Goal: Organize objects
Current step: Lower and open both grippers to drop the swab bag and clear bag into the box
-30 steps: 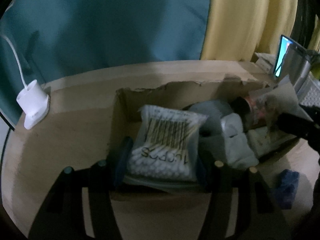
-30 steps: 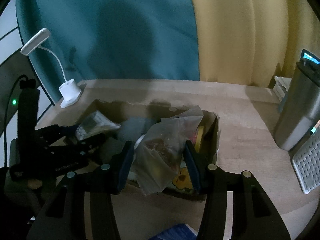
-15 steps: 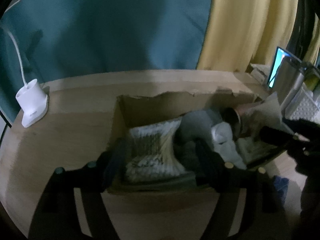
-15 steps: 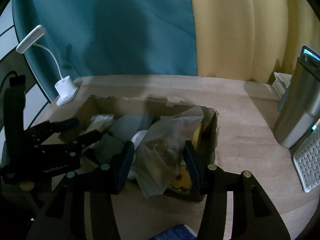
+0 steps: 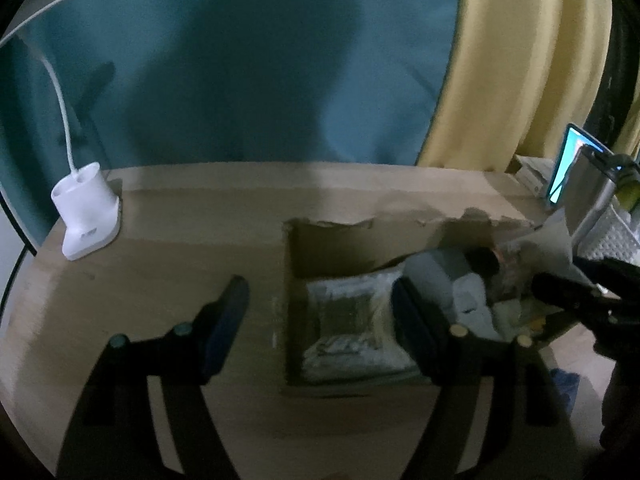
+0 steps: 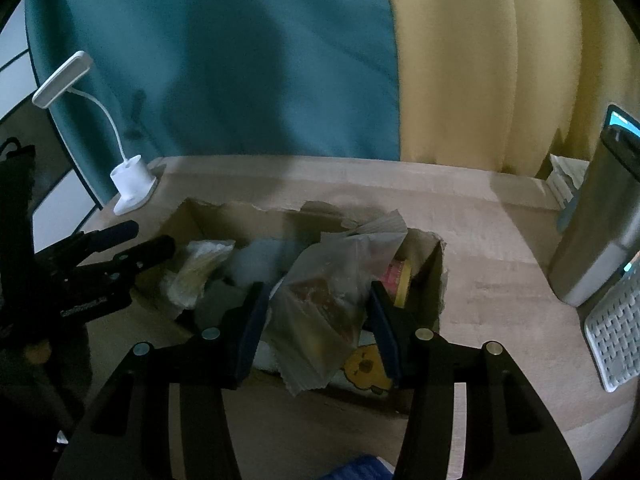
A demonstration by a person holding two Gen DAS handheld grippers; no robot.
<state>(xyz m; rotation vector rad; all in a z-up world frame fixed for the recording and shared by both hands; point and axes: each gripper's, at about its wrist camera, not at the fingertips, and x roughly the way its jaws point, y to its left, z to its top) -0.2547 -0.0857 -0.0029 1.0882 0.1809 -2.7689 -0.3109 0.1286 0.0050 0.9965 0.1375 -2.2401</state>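
Note:
An open cardboard box (image 5: 332, 248) stands on the wooden table; it also shows in the right wrist view (image 6: 434, 276). A bag of cotton swabs (image 5: 352, 320) lies in its left end, also seen from the right wrist (image 6: 196, 272). My left gripper (image 5: 320, 312) is open and empty, straddling the box's left wall above the bag. My right gripper (image 6: 316, 316) is shut on a clear plastic bag (image 6: 328, 292) with brownish contents, held over the box's right part. Grey and white items (image 5: 460, 280) fill the box's middle.
A white desk lamp (image 5: 86, 212) stands at the table's back left. A steel tumbler (image 6: 600, 232), a lit screen (image 5: 568, 172) and a white keyboard (image 6: 616, 332) are at the right. A blue object (image 6: 360, 470) lies near the front edge.
My left gripper let go of the cotton swab bag, which now lies in the box, opened wide and shifted left. My right gripper keeps holding the plastic bag over the box.

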